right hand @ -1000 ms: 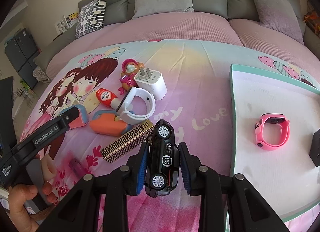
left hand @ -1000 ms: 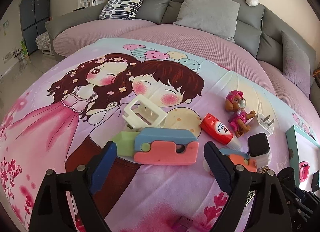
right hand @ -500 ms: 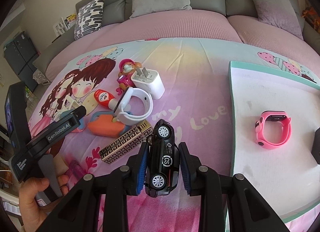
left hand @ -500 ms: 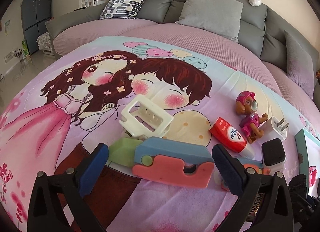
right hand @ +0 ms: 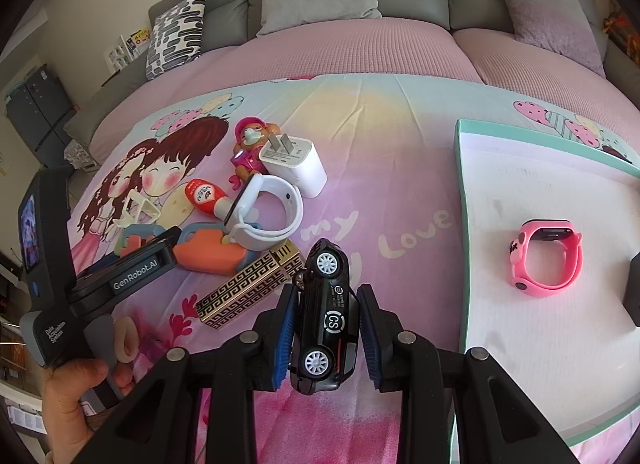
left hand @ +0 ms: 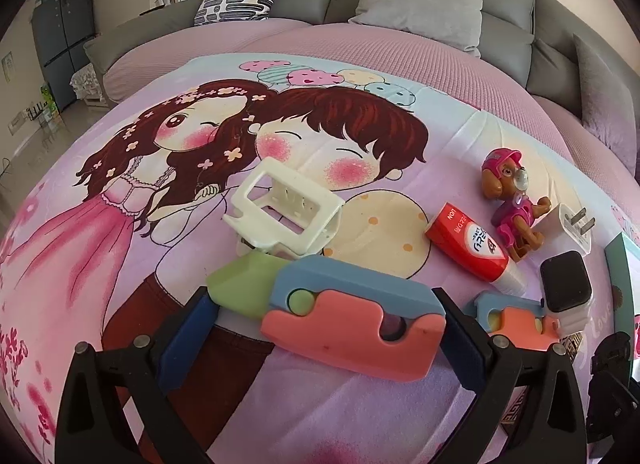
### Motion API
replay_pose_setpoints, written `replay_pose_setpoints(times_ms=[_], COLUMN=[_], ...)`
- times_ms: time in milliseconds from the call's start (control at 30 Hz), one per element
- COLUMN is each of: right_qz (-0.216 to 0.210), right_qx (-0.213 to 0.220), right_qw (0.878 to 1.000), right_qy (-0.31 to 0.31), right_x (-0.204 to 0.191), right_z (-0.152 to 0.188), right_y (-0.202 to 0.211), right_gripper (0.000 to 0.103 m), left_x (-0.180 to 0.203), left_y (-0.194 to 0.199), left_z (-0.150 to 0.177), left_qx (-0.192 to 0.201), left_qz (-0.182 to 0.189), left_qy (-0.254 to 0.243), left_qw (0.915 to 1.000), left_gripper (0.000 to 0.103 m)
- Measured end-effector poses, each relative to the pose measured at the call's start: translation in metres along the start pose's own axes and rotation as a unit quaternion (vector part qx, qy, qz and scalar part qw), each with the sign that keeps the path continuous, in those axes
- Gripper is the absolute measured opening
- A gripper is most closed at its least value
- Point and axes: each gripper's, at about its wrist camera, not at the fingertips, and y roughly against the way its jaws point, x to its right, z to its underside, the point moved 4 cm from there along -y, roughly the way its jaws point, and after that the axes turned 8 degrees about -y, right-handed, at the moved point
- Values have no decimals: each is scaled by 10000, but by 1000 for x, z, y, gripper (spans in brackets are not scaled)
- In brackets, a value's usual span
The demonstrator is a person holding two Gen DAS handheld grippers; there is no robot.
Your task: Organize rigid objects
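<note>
A blue, pink and green toy knife (left hand: 352, 316) lies on the cartoon bedsheet. My left gripper (left hand: 322, 312) stands open wide around it, one finger past each end, pads not pressing. In the right wrist view my right gripper (right hand: 328, 292) is shut on a black toy car (right hand: 326, 304), held nose-up above the sheet. To its right lies a white tray with a teal rim (right hand: 460, 224), and a pink watch (right hand: 546, 258) rests in it.
Beside the knife lie a white hair claw (left hand: 280, 208), a red tube (left hand: 468, 244), a pup figure (left hand: 510, 200), a white charger (left hand: 574, 224), a white-band watch (left hand: 566, 284) and a smaller orange toy (left hand: 516, 316). A gold-black box (right hand: 252, 288) lies near the car. Grey sofa behind.
My left gripper opened wider and sank toward the toy knife, which now sits between its fingers. The right gripper and the car stayed still.
</note>
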Motion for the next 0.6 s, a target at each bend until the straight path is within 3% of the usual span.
replay_pose_setpoints(times_ms=[400, 433, 600], right_qz=[-101, -121, -168], right_qx=[214, 259, 394], right_qw=[9997, 9995, 9989], right_qy=[-81, -97, -164], right_x=[1, 2, 6], right_z=[-4, -5, -11], right_y=[12, 15, 24], right_gripper=[32, 32, 32], left_x=[10, 11, 13], left_y=[28, 32, 42], left_z=[-7, -9, -13], left_qx=[294, 350, 402], left_qz=[201, 272, 234], left_qy=[-174, -186, -218], left_qw=[9992, 9988, 9987], left_gripper=[99, 80, 77])
